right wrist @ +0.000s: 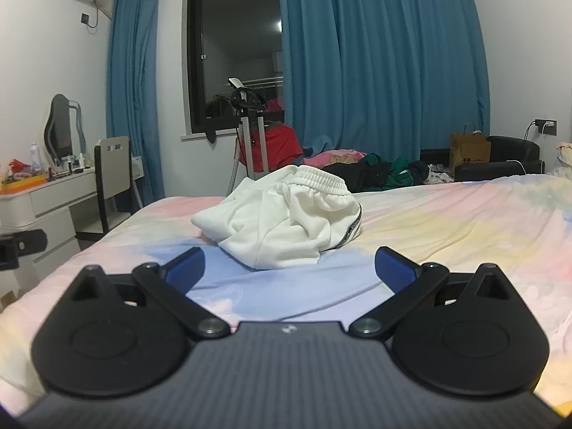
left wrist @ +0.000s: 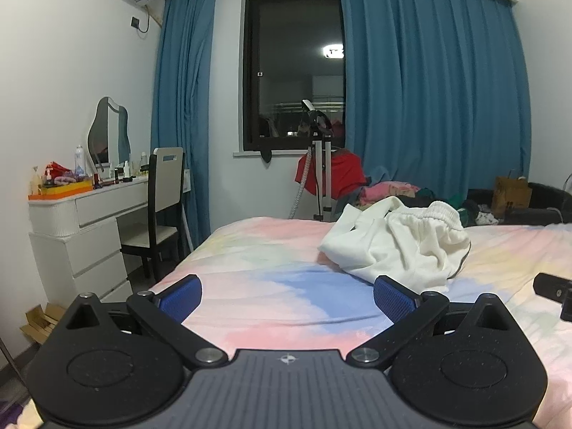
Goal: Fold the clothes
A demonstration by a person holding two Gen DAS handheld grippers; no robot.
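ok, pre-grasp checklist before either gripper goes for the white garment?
1. Left gripper open and holding nothing: ok, pads wide apart.
2. Right gripper open and holding nothing: ok.
3. White garment within view of both cameras: ok, ahead of the right gripper, ahead and right of the left.
4. Garment spread flat for folding: not ok, it lies in a crumpled heap with the elastic waistband on top.
5. Bedsheet around the heap free of other items: ok in what shows.
6. Which edge is a leg hem to grab: cannot tell, folds hide the layout.
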